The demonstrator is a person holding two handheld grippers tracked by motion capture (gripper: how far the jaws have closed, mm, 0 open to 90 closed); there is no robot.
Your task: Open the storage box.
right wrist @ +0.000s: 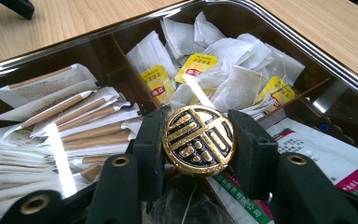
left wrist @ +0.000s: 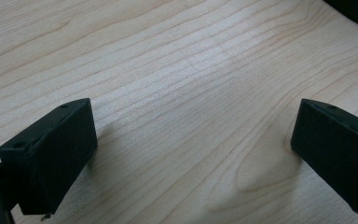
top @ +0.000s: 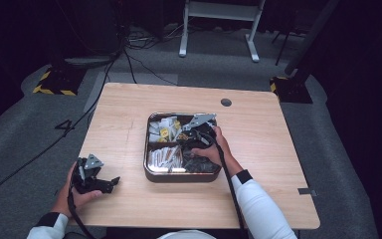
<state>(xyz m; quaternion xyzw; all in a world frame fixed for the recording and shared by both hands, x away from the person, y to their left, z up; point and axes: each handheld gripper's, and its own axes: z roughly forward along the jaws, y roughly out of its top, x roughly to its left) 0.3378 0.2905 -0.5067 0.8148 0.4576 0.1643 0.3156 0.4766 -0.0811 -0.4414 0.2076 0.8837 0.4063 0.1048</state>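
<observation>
A square dark tray (top: 147, 149) with a shiny rim sits in the middle of the wooden table (top: 258, 149). At its centre, where the dividers meet, stands a round black-and-gold knob (right wrist: 199, 142). My right gripper (right wrist: 198, 125) reaches into the tray (right wrist: 307, 51), and its two black jaws press on the knob's left and right sides. In the high view the right gripper (top: 193, 135) lies over the tray's middle. My left gripper (top: 110, 182) rests near the table's front left corner. Its jaws stand wide apart over bare wood (left wrist: 191, 154), with nothing between them.
The tray's compartments hold white tea bags with yellow tags (right wrist: 223, 70), brown-and-white paper sticks (right wrist: 88, 121) and printed sachets (right wrist: 326, 154). A dark cable hole (top: 226, 102) sits near the table's far edge. Cables and a white stand (top: 219, 25) are on the floor beyond.
</observation>
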